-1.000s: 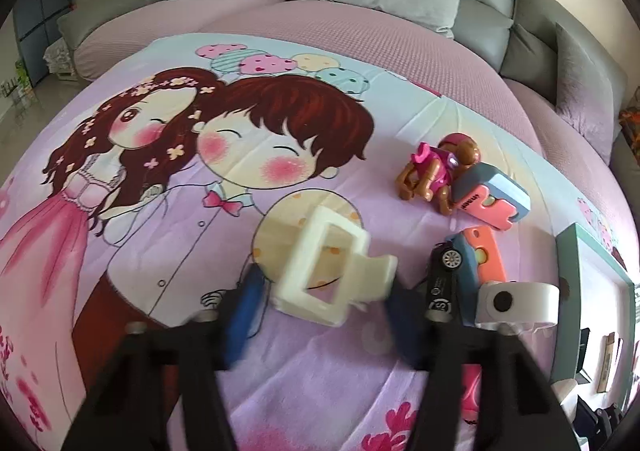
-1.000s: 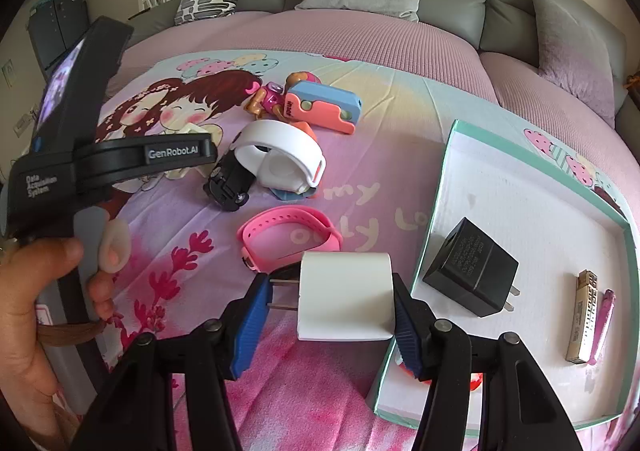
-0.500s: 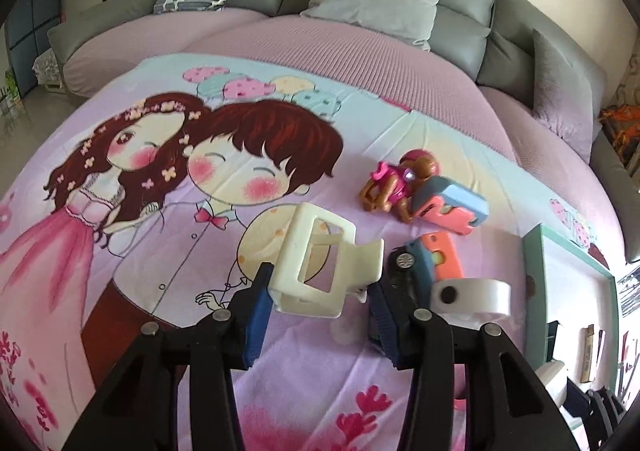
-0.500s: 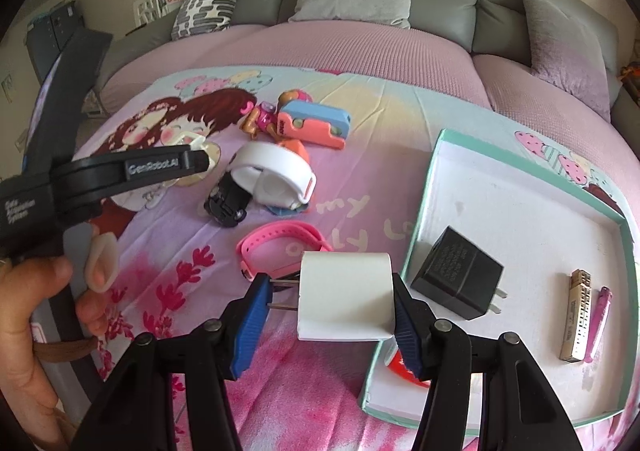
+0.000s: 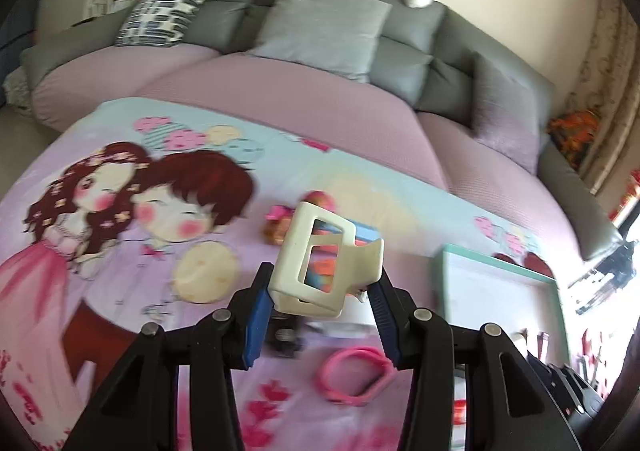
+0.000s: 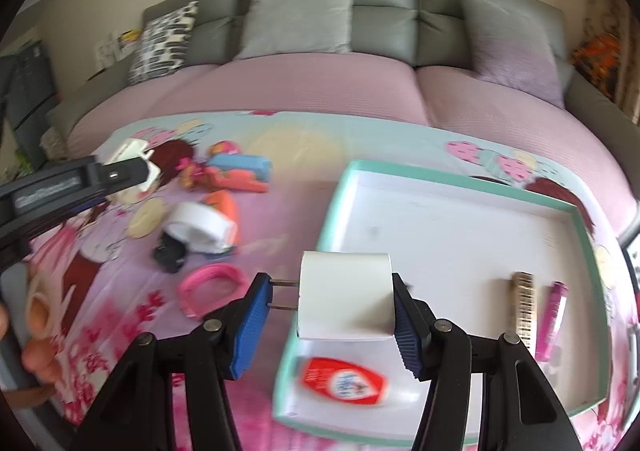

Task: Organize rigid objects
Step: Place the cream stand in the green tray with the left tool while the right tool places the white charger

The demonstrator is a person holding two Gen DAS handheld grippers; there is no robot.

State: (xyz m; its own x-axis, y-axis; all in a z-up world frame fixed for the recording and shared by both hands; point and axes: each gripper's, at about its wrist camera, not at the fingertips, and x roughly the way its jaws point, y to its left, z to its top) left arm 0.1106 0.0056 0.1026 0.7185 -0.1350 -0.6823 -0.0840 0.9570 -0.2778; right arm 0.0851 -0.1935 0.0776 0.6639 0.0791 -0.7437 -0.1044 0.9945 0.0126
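My left gripper (image 5: 320,291) is shut on a cream hair claw clip (image 5: 324,259) and holds it above the cartoon bedsheet. It also shows at the left of the right wrist view (image 6: 132,167). My right gripper (image 6: 332,299) is shut on a white plug adapter (image 6: 344,295), its prongs pointing left, over the near-left edge of the white tray (image 6: 460,223) with a teal rim. The tray holds a red-and-white sachet (image 6: 344,381), a brown stick (image 6: 524,303) and a pink stick (image 6: 554,319).
On the sheet left of the tray lie a pink wristband (image 6: 212,287), a white tape roll (image 6: 200,225), a black toy car (image 6: 170,251), an orange piece (image 6: 224,205), a blue-and-orange toy (image 6: 240,171) and a small figure (image 6: 188,171). Grey cushions line the sofa behind.
Both grippers rose and swung right. The left lifted the claw clip off the sheet toward the tray. The right carried the adapter over the tray's edge, hiding the black charger.
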